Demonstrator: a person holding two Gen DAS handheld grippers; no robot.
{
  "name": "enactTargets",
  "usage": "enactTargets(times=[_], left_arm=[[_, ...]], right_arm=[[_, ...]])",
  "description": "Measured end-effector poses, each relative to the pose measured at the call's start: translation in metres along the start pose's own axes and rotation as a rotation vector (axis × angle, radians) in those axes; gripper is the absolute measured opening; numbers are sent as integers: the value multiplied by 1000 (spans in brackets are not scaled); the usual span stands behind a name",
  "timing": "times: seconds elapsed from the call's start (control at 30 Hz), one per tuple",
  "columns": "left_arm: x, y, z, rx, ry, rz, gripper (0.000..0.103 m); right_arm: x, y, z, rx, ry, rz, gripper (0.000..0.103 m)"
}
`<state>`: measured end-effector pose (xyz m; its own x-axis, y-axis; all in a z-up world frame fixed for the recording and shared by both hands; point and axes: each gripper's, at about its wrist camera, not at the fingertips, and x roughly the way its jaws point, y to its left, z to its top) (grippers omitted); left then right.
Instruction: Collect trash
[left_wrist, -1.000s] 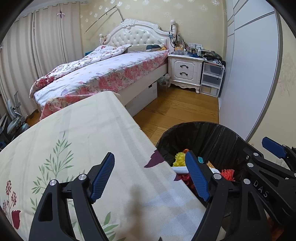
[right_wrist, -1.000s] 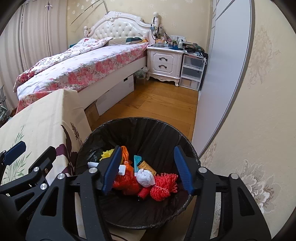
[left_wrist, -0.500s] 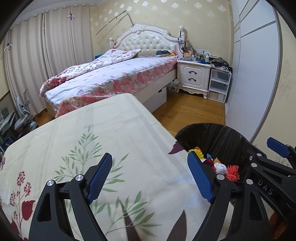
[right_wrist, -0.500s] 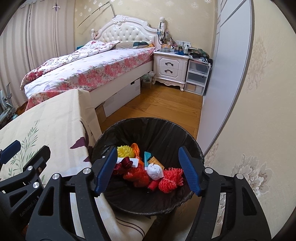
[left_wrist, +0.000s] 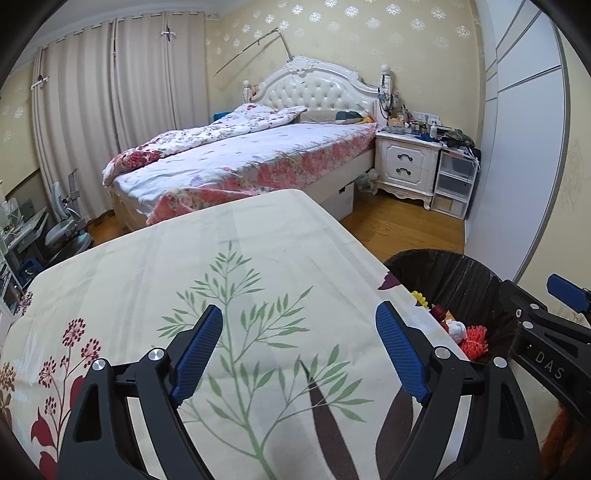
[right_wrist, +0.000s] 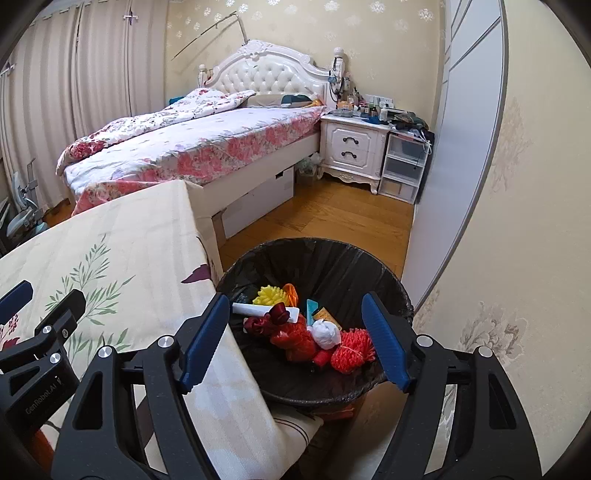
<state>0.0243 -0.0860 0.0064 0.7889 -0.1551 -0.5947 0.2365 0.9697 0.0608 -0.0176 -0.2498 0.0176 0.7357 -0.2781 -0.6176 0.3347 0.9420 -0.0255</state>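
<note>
Black bin (right_wrist: 391, 291) looks full, bench (left_wrist: 155, 273) bare. Left gripper (left_wrist: 299, 354) and right gripper (right_wrist: 295, 339) both gape wide, holding nothing, so I'd scan once and stop.

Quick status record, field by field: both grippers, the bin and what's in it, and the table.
left gripper: open, holding nothing, over the tablecloth
right gripper: open, holding nothing, above the bin's near rim
trash bin: black liner, beside the table's right edge, on the wood floor
bin contents: yellow spiky item, white strip, dark red bow, white wad, red mesh ball, among others
table: cream floral cloth; no trash visible on the part in view
</note>
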Motion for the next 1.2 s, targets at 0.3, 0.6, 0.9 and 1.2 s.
enactTargets(times=[0.3, 0.6, 0.9, 1.2], left_arm=[[-13, 10, -1, -25, -31, 5, 83], [-14, 12, -1, -29, -33, 5, 83], [-15, 15, -2, -35, -32, 5, 83], [-16, 16, -2, -36, -31, 2, 83]], right_arm=[[-12, 6, 0, -8, -25, 9, 73], [-15, 7, 0, -12, -31, 10, 73], [-15, 8, 0, -12, -30, 10, 73], [-15, 8, 0, -12, -30, 10, 73]])
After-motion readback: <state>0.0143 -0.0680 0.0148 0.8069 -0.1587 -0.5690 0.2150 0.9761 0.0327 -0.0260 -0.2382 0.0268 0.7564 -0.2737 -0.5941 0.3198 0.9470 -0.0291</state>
